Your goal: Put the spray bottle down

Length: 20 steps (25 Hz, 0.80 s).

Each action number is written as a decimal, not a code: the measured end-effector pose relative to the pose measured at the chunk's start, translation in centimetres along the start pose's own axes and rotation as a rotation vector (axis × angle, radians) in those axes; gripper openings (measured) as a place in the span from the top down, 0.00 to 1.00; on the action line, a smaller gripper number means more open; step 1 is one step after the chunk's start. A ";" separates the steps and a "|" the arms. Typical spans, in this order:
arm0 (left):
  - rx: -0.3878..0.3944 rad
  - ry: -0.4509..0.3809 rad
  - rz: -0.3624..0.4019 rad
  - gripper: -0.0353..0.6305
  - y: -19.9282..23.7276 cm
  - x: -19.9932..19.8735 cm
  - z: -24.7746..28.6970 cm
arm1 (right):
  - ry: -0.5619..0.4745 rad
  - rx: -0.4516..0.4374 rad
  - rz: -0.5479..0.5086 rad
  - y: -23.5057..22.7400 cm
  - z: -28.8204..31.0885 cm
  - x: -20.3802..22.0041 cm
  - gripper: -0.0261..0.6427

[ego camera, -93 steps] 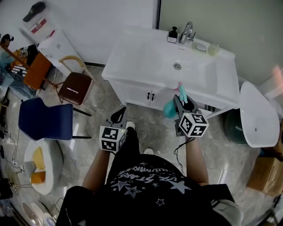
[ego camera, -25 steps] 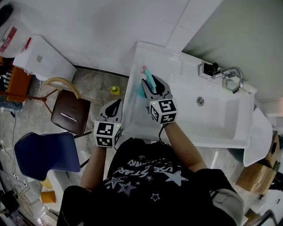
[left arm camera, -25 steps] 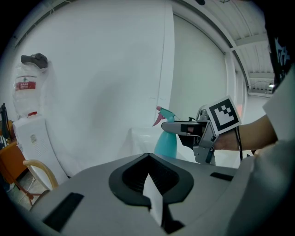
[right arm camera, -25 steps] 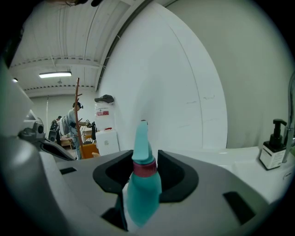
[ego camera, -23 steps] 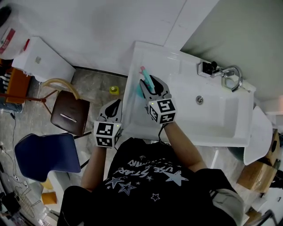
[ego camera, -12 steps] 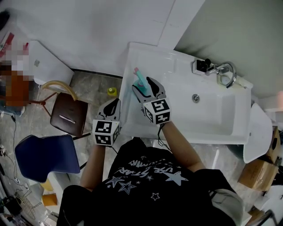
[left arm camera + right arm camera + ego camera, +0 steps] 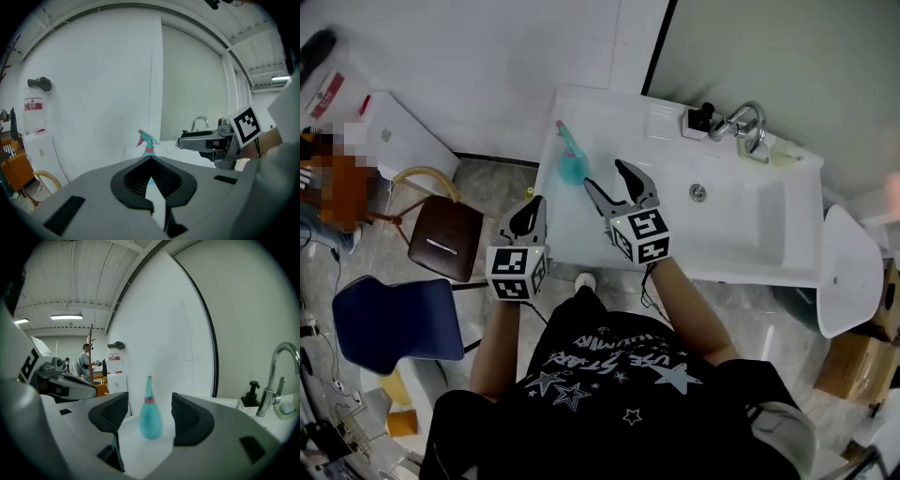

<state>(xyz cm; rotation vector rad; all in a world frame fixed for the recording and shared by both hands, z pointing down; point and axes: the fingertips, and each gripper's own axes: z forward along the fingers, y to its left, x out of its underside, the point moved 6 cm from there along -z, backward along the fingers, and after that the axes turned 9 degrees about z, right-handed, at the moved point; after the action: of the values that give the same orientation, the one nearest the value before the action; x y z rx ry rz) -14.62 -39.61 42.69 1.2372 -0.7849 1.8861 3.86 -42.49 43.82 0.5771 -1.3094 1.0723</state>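
Observation:
The teal spray bottle point(image 7: 572, 161) with its pink nozzle stands upright by itself on the left end of the white sink counter point(image 7: 619, 117). My right gripper point(image 7: 606, 174) is open just short of it, jaws spread wide and touching nothing. In the right gripper view the bottle point(image 7: 150, 416) stands beyond the parted jaws of that gripper point(image 7: 150, 404). My left gripper point(image 7: 530, 208) is shut and empty, hanging off the counter's left front edge. From the left gripper view the bottle point(image 7: 148, 143) shows above the closed tips of the left gripper point(image 7: 151, 159).
A faucet point(image 7: 741, 120) and a black soap dispenser point(image 7: 703, 117) stand at the back of the basin point(image 7: 741, 211). A brown stool point(image 7: 445, 239) and a blue chair point(image 7: 394, 319) are on the floor to the left. A white round lid point(image 7: 848, 272) is at the right.
My right gripper opened, let go of the spray bottle and drew back; the bottle now stands alone on the counter. The left gripper rose a little.

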 end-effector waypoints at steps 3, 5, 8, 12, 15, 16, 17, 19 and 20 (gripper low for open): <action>-0.008 -0.023 0.012 0.92 -2.8 -0.6 -1.8 | -0.005 0.030 0.002 -0.6 -4.3 -0.1 0.53; -0.005 -0.035 0.015 0.92 -5.0 -0.8 -2.9 | -0.011 0.049 0.017 -1.3 -7.3 0.1 0.54; 0.010 -0.052 0.026 0.92 -8.7 -1.1 -4.9 | -0.020 0.097 0.031 -2.4 -12.1 0.6 0.65; 0.031 -0.059 0.031 0.92 -13.5 -0.4 -7.4 | -0.008 0.155 0.042 -3.3 -18.3 2.2 0.76; 0.050 -0.052 0.027 0.92 -17.3 0.6 -8.9 | 0.002 0.182 0.077 -3.9 -22.8 4.2 0.81; 0.057 -0.049 0.027 0.92 -18.5 0.9 -9.4 | 0.003 0.191 0.087 -4.2 -24.3 4.8 0.83; 0.063 -0.047 0.029 0.92 -19.7 1.1 -10.0 | 0.002 0.202 0.097 -4.4 -25.7 5.3 0.85; 0.075 -0.041 0.032 0.92 -22.0 1.6 -11.2 | -0.009 0.230 0.116 -4.9 -28.7 6.1 0.91; 0.081 -0.036 0.030 0.92 -23.2 1.9 -11.9 | -0.015 0.245 0.125 -5.1 -30.2 6.5 0.94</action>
<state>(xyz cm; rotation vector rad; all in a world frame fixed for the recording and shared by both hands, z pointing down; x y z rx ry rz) -1.52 -16.96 42.50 1.3194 -0.7560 1.9418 22.25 -17.12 44.42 0.6934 -1.2485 1.3455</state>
